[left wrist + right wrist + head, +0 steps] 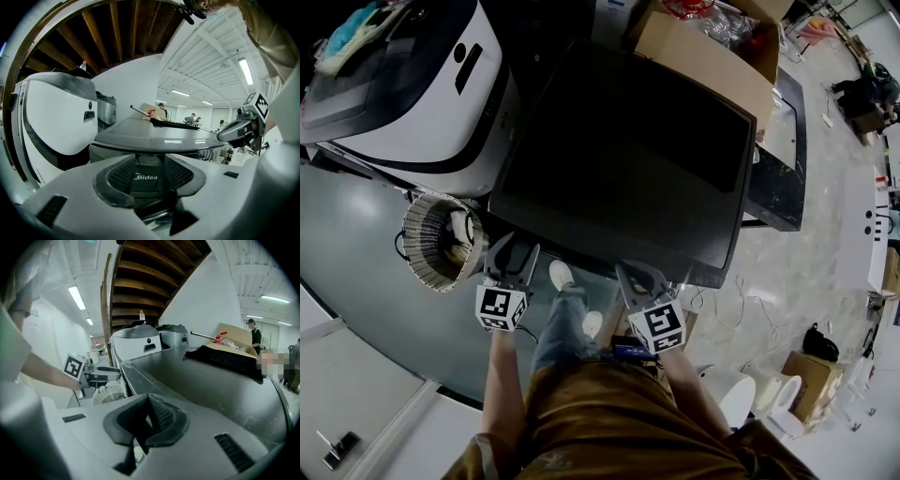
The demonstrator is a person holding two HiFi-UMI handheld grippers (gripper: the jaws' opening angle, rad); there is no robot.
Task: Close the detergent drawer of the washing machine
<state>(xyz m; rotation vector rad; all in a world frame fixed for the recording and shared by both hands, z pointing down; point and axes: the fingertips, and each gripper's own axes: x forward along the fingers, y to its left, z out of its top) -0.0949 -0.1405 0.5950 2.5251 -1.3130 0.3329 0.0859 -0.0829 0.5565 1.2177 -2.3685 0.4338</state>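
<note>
The dark grey washing machine [623,155] fills the middle of the head view, seen from above. Both grippers are at its near front edge. My left gripper [514,247] is at the front left corner with its jaws wide apart. In the left gripper view, a dark front panel with a Midea logo [145,177] shows between the pads of the left gripper [148,180], under the machine's overhanging top; the pads stand clear of it. My right gripper [643,272] is at the front right part; its pads [159,416] meet with nothing between them. The drawer's position is hidden from above.
A white appliance [403,84] stands left of the machine, with a ribbed round basket [441,239] on the floor before it. An open cardboard box [703,56] lies behind. My legs and shoes [562,274] are between the grippers. Bags and boxes [811,375] litter the floor at right.
</note>
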